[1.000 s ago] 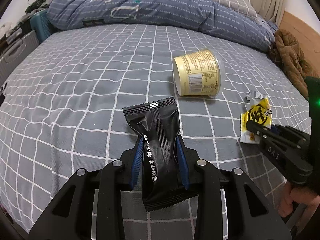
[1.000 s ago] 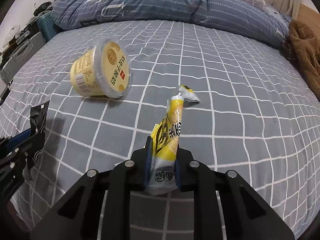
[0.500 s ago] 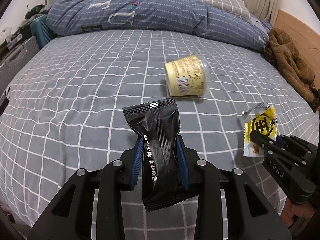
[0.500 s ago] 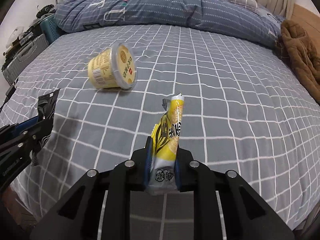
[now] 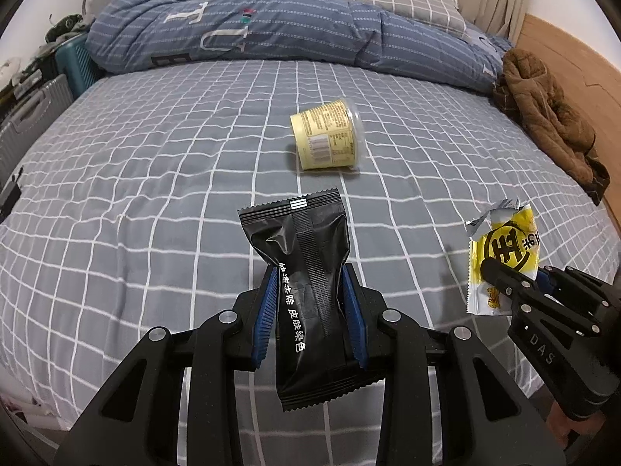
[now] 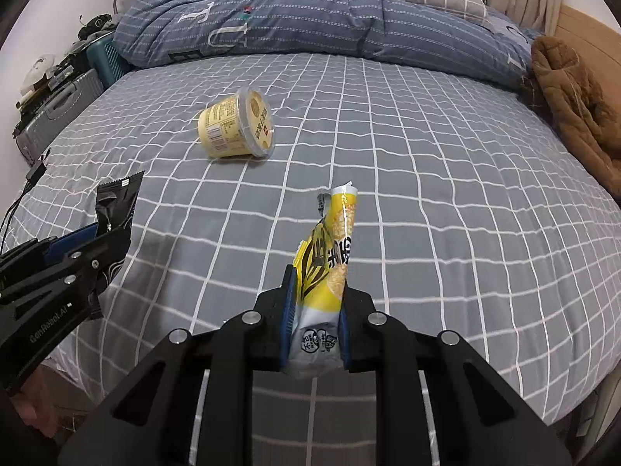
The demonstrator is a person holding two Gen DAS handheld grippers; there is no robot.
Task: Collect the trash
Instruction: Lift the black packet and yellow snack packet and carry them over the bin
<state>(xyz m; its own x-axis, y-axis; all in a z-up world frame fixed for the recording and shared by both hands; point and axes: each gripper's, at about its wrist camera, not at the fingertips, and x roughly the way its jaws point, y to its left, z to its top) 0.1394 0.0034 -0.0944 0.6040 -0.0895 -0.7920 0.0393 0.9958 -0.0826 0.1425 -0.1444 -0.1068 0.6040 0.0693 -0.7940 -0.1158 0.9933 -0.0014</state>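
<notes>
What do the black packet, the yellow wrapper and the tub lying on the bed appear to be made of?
Black packet: glossy plastic film, judging by its creases, sheen and serrated sealed ends. Yellow wrapper: thin printed film, probably foil-lined, since the torn top shows silver. Tub: pale yellow, smooth, likely plastic or coated paper with a clear plastic lid; the views leave that open.

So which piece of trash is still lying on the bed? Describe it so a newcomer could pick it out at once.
Start from the grey checked bed and the rolled blue quilt along its far edge. In the open middle, short of the quilt, lies a cup tipped on its side. It is the only pale yellow round tub with a clear lid and a barcode label; the two wrappers are flat and held in the tools.
</notes>
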